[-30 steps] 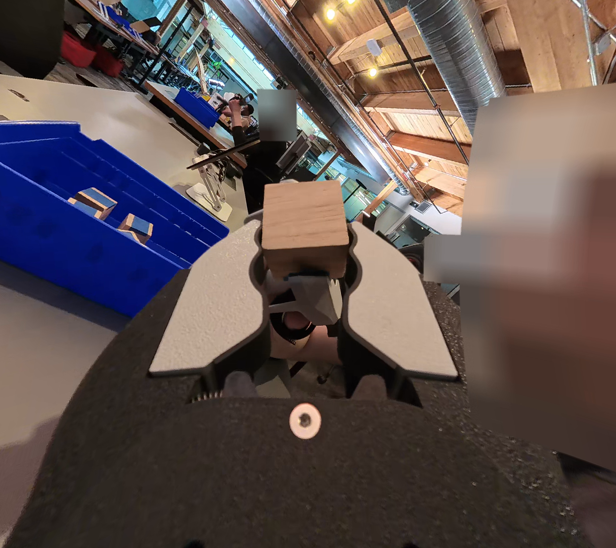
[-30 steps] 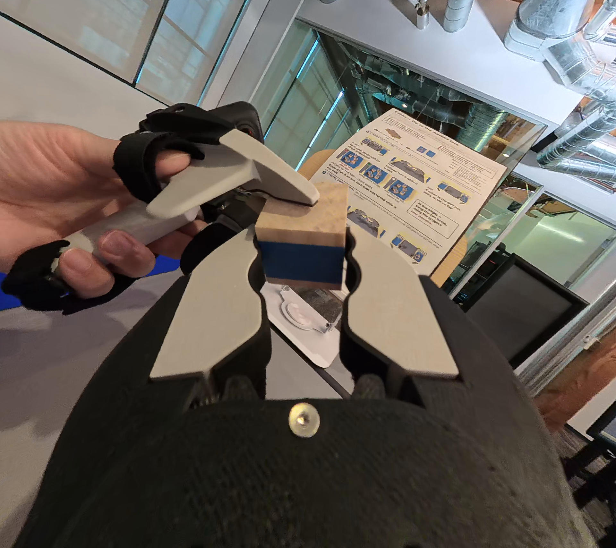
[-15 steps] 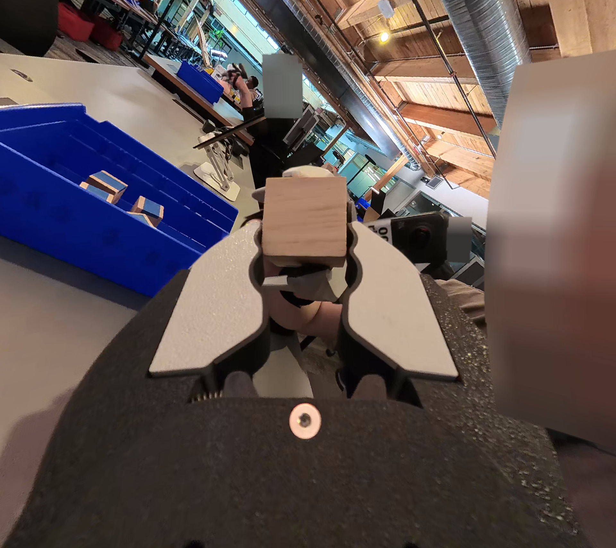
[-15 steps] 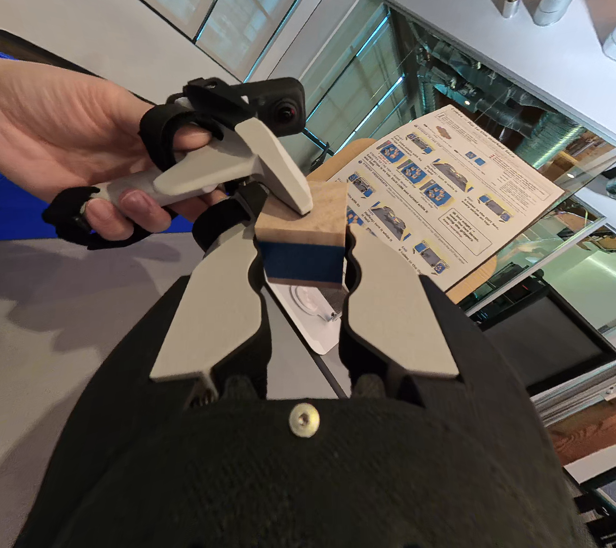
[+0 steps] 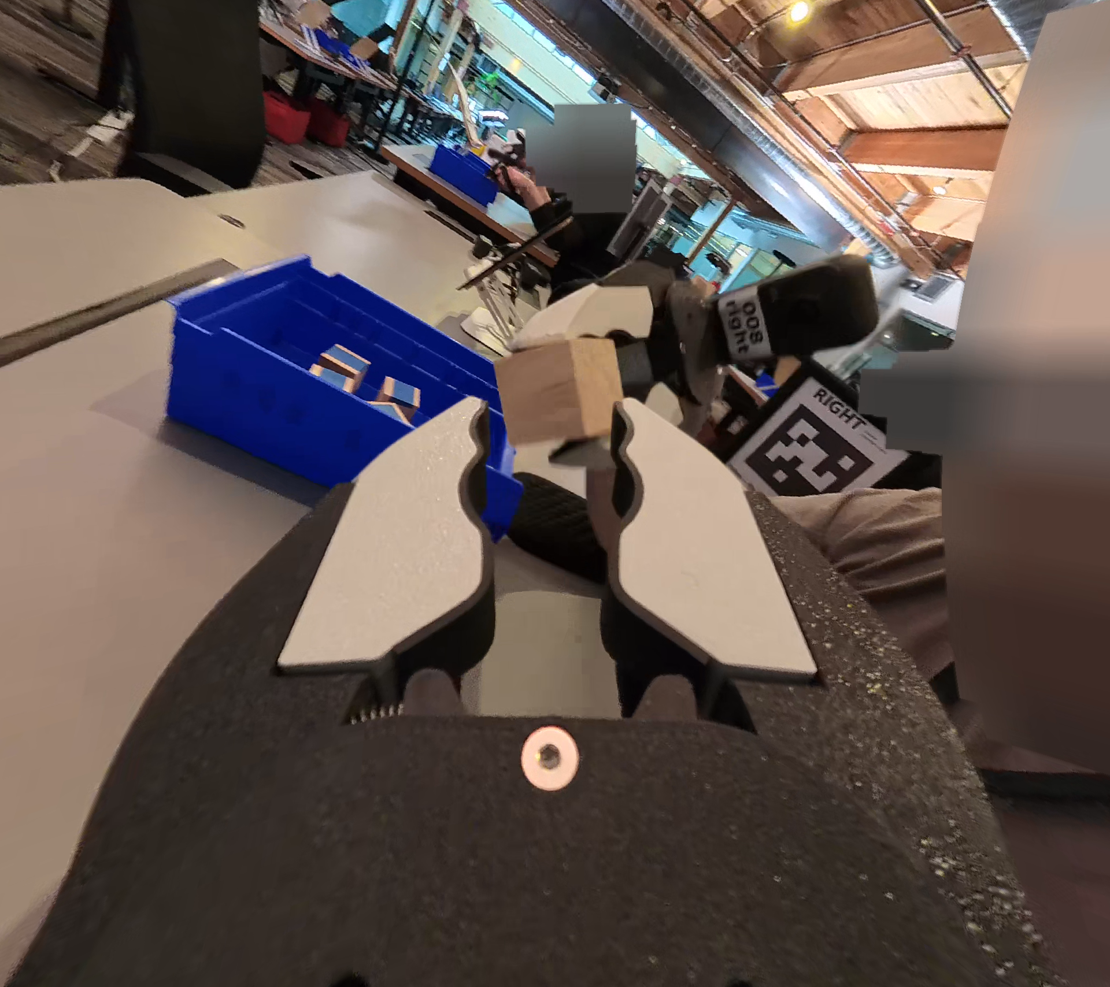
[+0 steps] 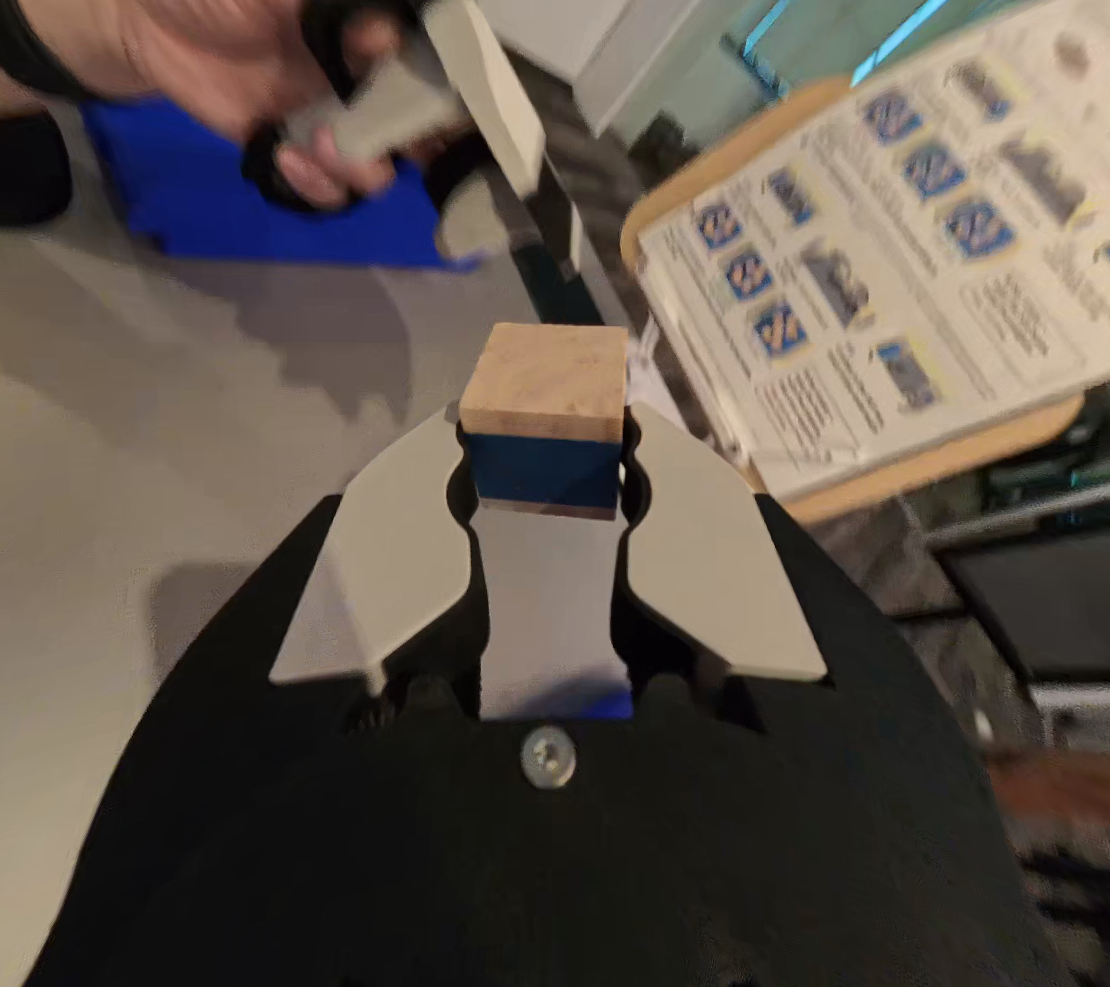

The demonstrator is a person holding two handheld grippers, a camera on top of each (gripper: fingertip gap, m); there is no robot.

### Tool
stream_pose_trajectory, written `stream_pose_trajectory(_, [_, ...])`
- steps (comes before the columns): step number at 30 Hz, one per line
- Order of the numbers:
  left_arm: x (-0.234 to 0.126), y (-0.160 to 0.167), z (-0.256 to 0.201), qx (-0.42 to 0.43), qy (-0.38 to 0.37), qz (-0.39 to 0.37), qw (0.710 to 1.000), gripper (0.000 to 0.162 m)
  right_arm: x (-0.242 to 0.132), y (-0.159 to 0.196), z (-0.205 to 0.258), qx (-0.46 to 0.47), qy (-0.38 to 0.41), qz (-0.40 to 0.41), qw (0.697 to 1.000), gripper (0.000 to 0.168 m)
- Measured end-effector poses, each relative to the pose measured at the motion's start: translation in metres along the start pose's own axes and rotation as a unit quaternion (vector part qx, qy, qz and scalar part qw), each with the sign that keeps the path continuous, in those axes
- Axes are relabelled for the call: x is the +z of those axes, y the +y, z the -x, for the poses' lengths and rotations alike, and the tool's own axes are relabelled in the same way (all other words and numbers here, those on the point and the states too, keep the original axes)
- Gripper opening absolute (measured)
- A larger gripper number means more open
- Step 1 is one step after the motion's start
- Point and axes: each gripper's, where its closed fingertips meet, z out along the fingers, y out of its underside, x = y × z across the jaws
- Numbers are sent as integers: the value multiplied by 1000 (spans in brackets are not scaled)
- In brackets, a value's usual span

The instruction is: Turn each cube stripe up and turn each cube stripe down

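The right tongs grip a wooden cube in mid-air above the grey desk, its blue stripe facing the camera. The left tongs stand open and empty just short of it. Two more cubes lie in the blue bin behind.
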Motion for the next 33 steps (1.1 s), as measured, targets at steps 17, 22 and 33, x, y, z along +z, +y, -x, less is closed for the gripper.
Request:
stream_pose_trajectory(17, [-109,-66,-12,161,-196,-41,966,29,-152,299,27,365,-147,595,701,46])
stream_pose_trajectory(22, [-169,-81,-18,226,-302,-53,925,20,-155,320,37,375,-159,627,664,47])
stream_pose_trajectory(33, [-268,-11,34,125,-504,150,841,24,-147,327,28,394,-125,621,666,57])
